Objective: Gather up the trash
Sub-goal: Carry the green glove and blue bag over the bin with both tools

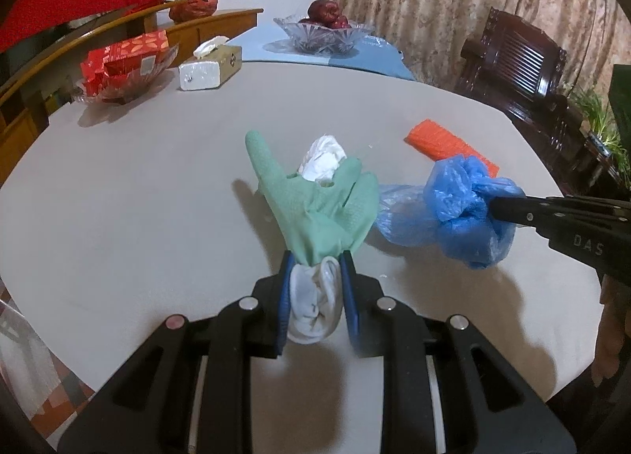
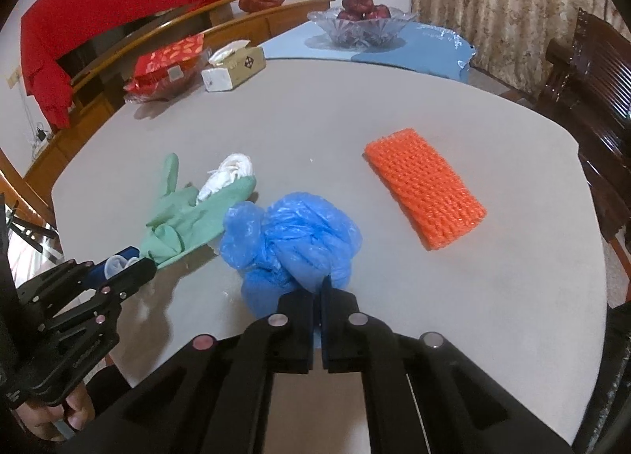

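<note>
My left gripper (image 1: 315,256) is shut on the cuff of a green rubber glove (image 1: 315,201) with a white lining; the glove lies over the grey table, and shows in the right wrist view (image 2: 185,217). A white crumpled tissue (image 1: 323,158) lies just beyond the glove, also seen in the right wrist view (image 2: 228,174). My right gripper (image 2: 319,284) is shut on a crumpled blue plastic bag (image 2: 292,241), which shows right of the glove in the left wrist view (image 1: 457,201). An orange foam net sleeve (image 2: 426,185) lies flat on the table, right of the bag.
At the table's far side stand a tissue box (image 2: 236,67), a red packet in a clear dish (image 2: 165,63) and a glass fruit bowl (image 2: 363,26) on a blue mat. A dark wooden chair (image 2: 591,91) is at the right. The table edge (image 2: 591,256) curves nearby.
</note>
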